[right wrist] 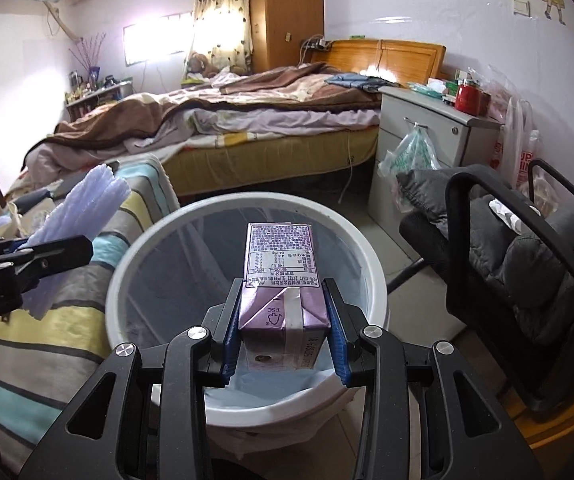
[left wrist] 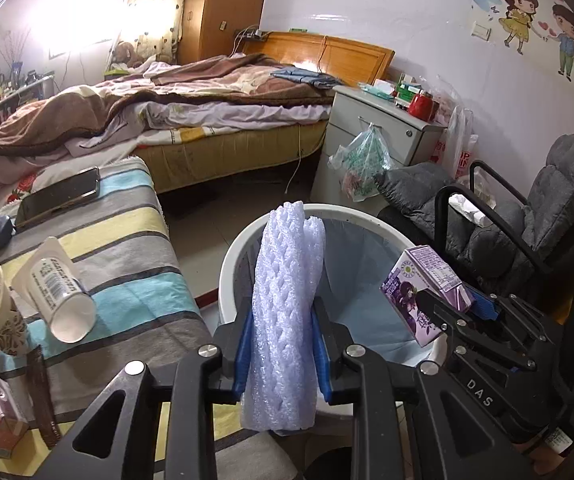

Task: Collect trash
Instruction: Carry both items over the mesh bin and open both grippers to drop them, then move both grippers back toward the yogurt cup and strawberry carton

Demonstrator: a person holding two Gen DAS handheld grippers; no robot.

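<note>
While clamped in the right tool (right wrist: 283,320), purple milk carton (right wrist: 281,276), left tool (left wrist: 283,344) pinching white foam netting (left wrist: 287,312).

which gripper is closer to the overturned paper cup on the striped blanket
Left. The left gripper, shut on the foam net, sits beside the paper cup at the bin's blanket-side rim. The right gripper holds the purple carton over the bin's far side.

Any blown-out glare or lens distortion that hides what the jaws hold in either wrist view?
Left wrist: window glare washes out the upper left; foam net sharp and evenly lit. Right wrist: curtain glare milder; purple carton label readable. Both views: fisheye bending and dark corners, grasps unaffected.
</note>
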